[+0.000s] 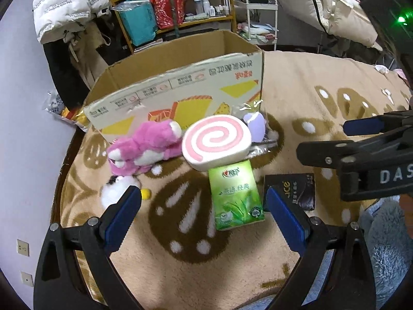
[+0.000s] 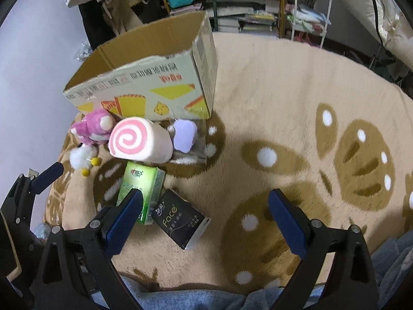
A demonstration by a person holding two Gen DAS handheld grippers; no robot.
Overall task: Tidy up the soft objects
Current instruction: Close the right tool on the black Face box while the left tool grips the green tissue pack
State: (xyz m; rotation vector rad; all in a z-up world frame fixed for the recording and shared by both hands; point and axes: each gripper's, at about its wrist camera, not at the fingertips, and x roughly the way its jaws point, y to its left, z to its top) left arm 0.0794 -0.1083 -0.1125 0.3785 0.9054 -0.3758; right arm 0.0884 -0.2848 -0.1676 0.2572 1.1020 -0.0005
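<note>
Left gripper (image 1: 202, 215): mine, nearest the lens, blue pads spread wide and holding nothing; the green pack lies on the rug between and beyond the fingertips, and no pad touches it.
Right gripper (image 2: 205, 215): also gaping and empty; its left pad overlaps the green pack in the view, though I cannot tell whether it touches.
Green tissue pack (image 1: 236, 196): lies flat on the rug, printed with tea leaves and Chinese characters too blurred for me to read.
Black tissue pack (image 2: 180, 222): just beside the green one toward my right, lettered "Face" in gold, with small Chinese print under it.
Gripper body: white letters "DAS" show on the right tool where it enters the left camera's right edge.
Swirl cushion (image 1: 216, 142): pink and white, shaped like a roll cake, resting on the far end of the green pack.
Pink plush (image 1: 144, 149): lies left of the cushion, against the box front.
White plush (image 2: 82, 156): small, with yellow feet, near the rug's left edge, just below the pink one.
Lilac pad (image 2: 183, 138): inside a clear wrapper, right of the cushion at the box's near right corner.
Cardboard box (image 1: 180, 90): stands open-topped at the far left of the rug, printed upside down with Chinese text and yellow cake pictures.
Rug (image 2: 284, 98): tan, fluffy, with brown and white shapes; its right half is bare.
Shelves (image 1: 180, 5): beyond the box, carrying bags and bottles.
Blue fleece (image 2: 206, 297): at the bottom edge.
</note>
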